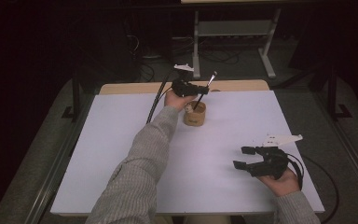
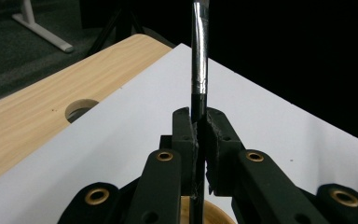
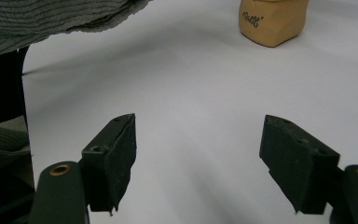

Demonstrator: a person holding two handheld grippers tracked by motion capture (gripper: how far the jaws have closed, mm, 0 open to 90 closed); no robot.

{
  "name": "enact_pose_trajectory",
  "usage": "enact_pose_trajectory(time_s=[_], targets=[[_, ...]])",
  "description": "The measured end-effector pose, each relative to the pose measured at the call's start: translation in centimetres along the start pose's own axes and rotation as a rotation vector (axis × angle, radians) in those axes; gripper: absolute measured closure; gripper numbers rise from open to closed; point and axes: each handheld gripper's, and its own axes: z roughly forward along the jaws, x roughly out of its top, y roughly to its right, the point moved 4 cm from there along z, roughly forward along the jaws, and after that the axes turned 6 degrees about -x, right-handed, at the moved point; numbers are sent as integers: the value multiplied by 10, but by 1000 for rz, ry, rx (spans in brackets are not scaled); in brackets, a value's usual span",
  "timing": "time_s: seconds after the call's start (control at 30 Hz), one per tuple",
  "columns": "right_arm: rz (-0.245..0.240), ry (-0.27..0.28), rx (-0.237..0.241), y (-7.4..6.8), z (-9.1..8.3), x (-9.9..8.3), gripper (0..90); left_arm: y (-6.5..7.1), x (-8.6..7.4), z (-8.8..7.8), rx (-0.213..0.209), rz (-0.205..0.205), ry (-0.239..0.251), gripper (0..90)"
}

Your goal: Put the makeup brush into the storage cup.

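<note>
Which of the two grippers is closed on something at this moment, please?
The left gripper, at the far side over the tan cup, is clamped on a thin dark brush. The right gripper, near the table's front edge, stands wide open and holds nothing.

The person wears a soft grey ribbed knit sleeve [image 1: 142, 158]. Each black two-jaw gripper [image 1: 248, 157] has brass-coloured round rivets [image 2: 164, 156], a black cable [image 1: 157, 100] and a white pointed plate [image 1: 282, 138].

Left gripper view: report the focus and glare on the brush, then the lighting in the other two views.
Left gripper view: the thin black brush with a silver ferrule is sharp, its metal band glinting; the background is black. High view: dim, the white table sheet lit, the surroundings dark. Right gripper view: even light, soft shadows, the tan wooden cup slightly soft.
</note>
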Motion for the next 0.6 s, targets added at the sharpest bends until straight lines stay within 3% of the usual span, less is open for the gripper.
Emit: enact_pose_trajectory(time_s=[0.6], targets=[[0, 3, 10, -1, 0, 0, 260, 2, -5, 0, -6, 4, -21, 827]])
